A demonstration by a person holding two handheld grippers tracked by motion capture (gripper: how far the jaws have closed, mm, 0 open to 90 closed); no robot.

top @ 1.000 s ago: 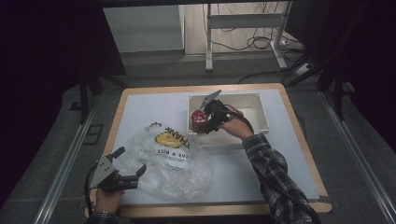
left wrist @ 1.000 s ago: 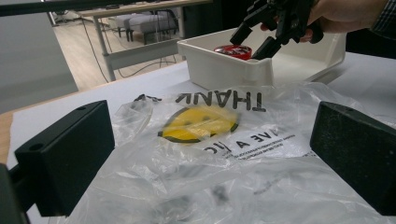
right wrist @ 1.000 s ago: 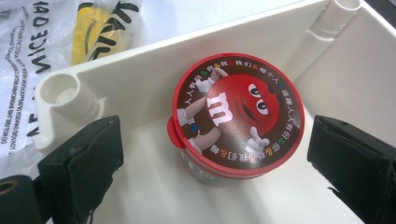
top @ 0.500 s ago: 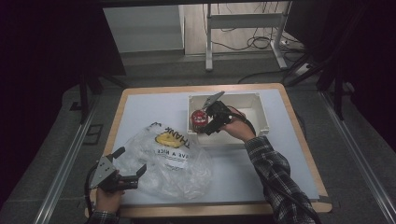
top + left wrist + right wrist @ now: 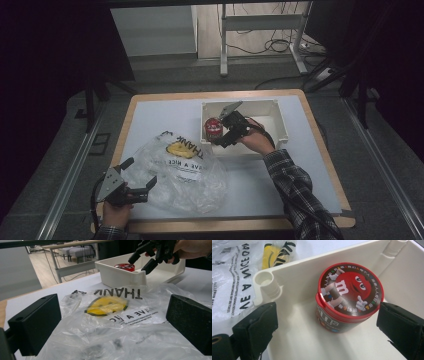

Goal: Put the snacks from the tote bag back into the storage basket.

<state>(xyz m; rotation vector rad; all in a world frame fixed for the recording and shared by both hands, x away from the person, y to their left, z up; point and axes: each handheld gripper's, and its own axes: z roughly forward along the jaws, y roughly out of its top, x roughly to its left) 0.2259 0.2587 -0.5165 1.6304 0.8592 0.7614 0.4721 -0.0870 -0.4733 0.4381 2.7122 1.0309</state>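
Note:
A red candy can [image 5: 349, 297] with a cartoon lid stands upright in the left end of a white bin [image 5: 280, 131]. My right gripper [image 5: 328, 327] is open, one jaw on each side of the can [image 5: 214, 128] and a little short of it, touching nothing. A clear plastic bag [image 5: 185, 170] printed with a yellow smiley and black letters lies crumpled on the white table. My left gripper [image 5: 140, 173] is open at the bag's near left edge, its jaws spread wide over the plastic [image 5: 112, 322]. The right gripper [image 5: 152, 252] hangs over the bin's rim.
The white bin [image 5: 120, 277] sits at the table's back right, its rounded corner post [image 5: 265, 282] close to my right gripper's left jaw. The table's wooden edge [image 5: 240, 226] runs along the front. Dark floor and desk legs lie beyond the table.
The right gripper has shifted very slightly beside the can. The left gripper and the bag have hardly moved.

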